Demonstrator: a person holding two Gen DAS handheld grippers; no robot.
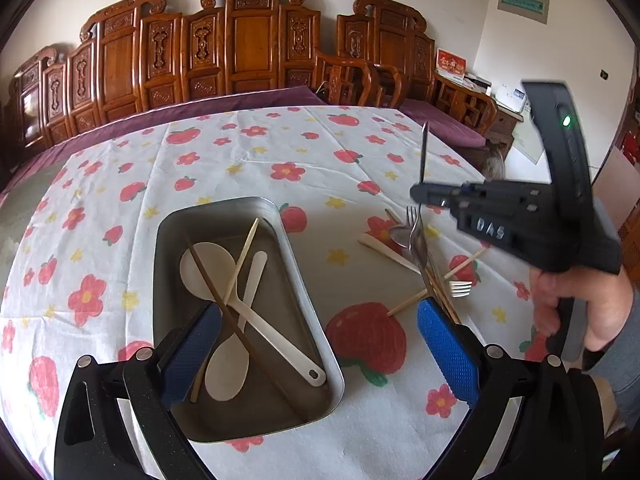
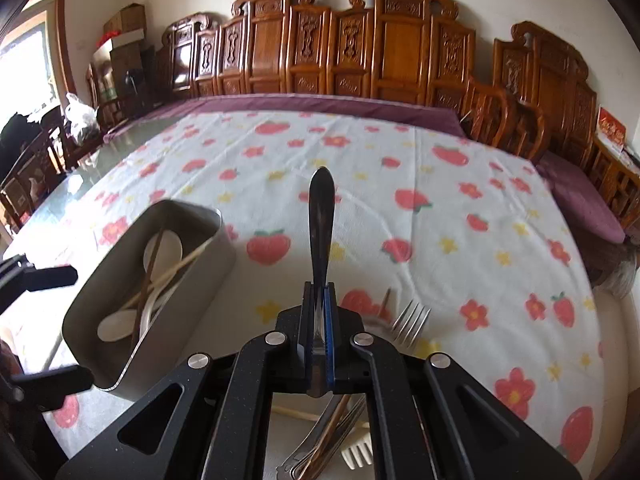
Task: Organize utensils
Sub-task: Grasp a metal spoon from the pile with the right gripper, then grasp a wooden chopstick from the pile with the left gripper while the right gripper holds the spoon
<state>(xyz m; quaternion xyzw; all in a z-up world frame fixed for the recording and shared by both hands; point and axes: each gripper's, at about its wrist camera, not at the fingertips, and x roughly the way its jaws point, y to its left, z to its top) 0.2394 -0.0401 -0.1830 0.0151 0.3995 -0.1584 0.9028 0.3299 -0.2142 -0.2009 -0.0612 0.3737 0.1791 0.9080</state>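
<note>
The right gripper (image 2: pixel 319 320) is clamped tight on a metal utensil handle (image 2: pixel 320 216) pointing to twelve o'clock. The left gripper (image 1: pixel 320 344) stands wide open and empty. A metal tray (image 1: pixel 304 292) of spoons sits at ten o'clock of the right gripper.

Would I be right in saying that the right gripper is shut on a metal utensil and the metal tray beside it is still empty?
Not quite: the tray is not empty. The left wrist view shows white spoons and chopsticks already lying in it. The rest holds: the right gripper is shut on a metal utensil, as the right wrist view shows.
</note>
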